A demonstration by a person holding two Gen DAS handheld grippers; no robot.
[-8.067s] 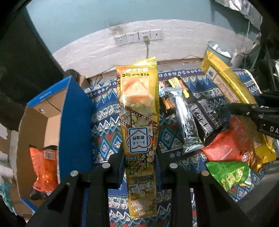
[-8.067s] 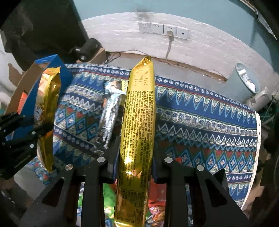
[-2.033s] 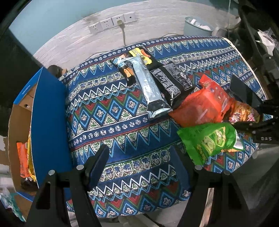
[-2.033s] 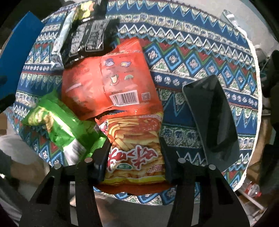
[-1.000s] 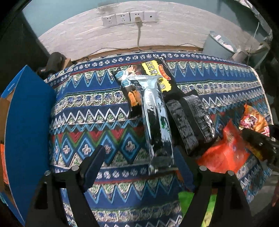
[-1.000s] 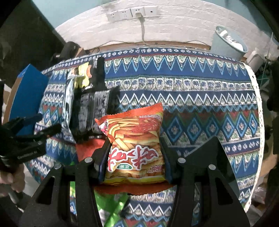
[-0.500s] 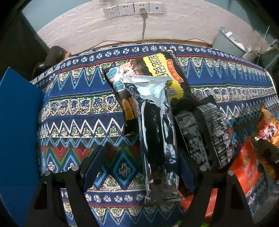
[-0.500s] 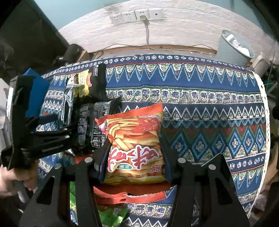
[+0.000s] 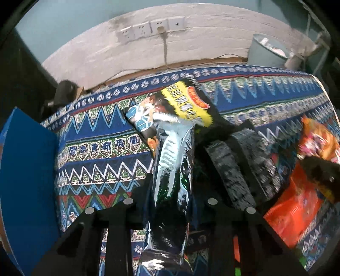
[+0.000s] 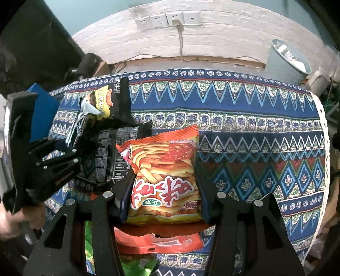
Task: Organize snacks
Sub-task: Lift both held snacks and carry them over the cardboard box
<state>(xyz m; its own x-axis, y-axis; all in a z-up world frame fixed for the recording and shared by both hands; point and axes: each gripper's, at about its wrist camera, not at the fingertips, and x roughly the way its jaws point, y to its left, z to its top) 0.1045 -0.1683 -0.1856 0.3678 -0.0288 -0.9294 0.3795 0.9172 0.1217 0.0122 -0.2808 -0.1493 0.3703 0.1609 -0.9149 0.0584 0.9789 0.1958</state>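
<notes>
My left gripper (image 9: 171,186) is shut on a long silver snack packet (image 9: 173,180) and holds it over the patterned cloth (image 9: 102,146). Under it lie a black-and-yellow bag (image 9: 187,102) and a black bag (image 9: 233,167). My right gripper (image 10: 164,189) is shut on an orange fries bag (image 10: 164,169), lifted above a flat orange bag (image 10: 157,240). The left gripper (image 10: 53,163) with the silver packet (image 10: 76,127) shows at the left of the right wrist view. The fries bag (image 9: 318,140) shows at the right edge of the left wrist view.
A blue cardboard box flap (image 9: 23,180) stands at the table's left edge. A green bag (image 10: 138,265) lies near the front edge. A grey bin (image 10: 286,57) stands behind the table at the right. Wall sockets (image 10: 167,19) with a cord are on the back wall.
My left gripper has closed on the silver packet and started lifting it. My right gripper keeps the fries bag, a little higher over the table.
</notes>
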